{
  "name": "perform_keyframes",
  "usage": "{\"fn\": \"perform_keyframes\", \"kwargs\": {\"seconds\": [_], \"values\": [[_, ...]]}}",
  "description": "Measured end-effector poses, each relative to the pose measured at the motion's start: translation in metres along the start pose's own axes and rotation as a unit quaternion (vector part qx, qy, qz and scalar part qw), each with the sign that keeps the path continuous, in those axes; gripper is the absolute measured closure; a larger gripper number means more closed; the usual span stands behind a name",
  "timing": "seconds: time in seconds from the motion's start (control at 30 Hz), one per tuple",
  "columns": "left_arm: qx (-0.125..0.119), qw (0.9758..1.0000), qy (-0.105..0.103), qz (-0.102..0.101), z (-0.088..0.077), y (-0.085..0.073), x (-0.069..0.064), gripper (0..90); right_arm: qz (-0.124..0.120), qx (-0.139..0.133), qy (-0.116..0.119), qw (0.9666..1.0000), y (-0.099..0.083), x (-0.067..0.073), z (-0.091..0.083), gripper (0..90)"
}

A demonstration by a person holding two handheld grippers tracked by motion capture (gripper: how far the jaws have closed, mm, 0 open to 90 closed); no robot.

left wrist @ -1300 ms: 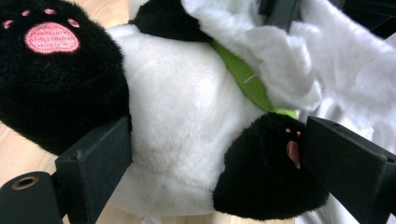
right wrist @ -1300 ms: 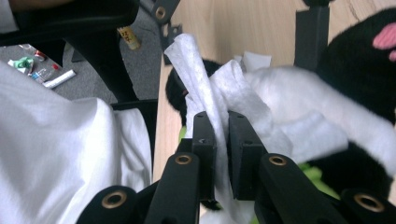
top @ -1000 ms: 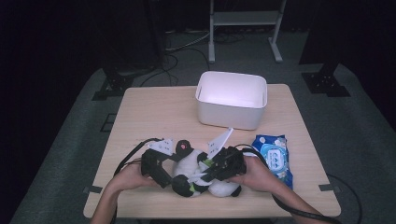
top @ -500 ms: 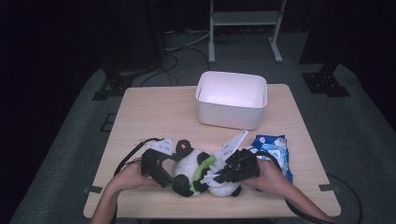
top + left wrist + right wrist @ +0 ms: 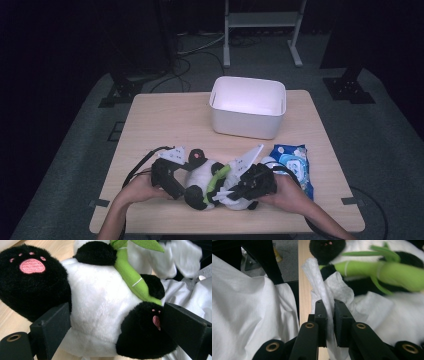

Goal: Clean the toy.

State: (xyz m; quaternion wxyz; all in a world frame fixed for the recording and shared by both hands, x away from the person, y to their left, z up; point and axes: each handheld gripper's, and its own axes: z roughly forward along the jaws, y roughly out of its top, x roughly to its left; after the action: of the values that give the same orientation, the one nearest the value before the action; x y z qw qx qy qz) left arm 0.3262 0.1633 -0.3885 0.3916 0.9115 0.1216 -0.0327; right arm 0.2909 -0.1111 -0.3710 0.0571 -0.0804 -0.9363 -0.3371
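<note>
White wipe point(image 5: 325, 293) pinched in right gripper point(image 5: 330, 305), one plush panda point(image 5: 100, 305) clamped by left gripper point(image 5: 112, 322)

Overhead light is brightening the pale wooden worktop point(image 5: 165, 125) while surroundings are staying dark; close-up views are blurring softly at edges.

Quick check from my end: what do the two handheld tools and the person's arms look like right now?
Both tools are black. The left tool and the right tool each carry a pale grey three-cornered plate on top and trail a black cable. Up close, the right tool's jaws are flat black blocks on arms with brass-coloured rivets. The forearms show no sleeves.
</note>
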Motion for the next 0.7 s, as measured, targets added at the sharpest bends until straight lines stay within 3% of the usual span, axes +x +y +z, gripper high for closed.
{"fn": "perform_keyframes", "kwargs": {"seconds": [0.17,0.27,0.53,0.7], "values": [[-0.003,1.0000,0.002,-0.004,0.000,-0.001,0.002,7.8,-0.012,0.010,0.009,0.9998,0.010,-0.002,0.014,81.1],[-0.003,1.0000,-0.001,-0.007,-0.001,-0.001,0.002,7.7,-0.009,0.013,0.008,0.9998,0.009,-0.002,0.012,81.1],[0.000,1.0000,-0.002,-0.007,-0.001,0.000,0.002,7.8,0.009,0.002,-0.013,0.9999,-0.007,-0.005,-0.010,80.8],[0.000,0.9999,-0.006,-0.012,0.000,-0.001,0.002,7.8,0.037,-0.021,-0.039,0.9983,-0.023,-0.017,-0.032,80.5]]}}
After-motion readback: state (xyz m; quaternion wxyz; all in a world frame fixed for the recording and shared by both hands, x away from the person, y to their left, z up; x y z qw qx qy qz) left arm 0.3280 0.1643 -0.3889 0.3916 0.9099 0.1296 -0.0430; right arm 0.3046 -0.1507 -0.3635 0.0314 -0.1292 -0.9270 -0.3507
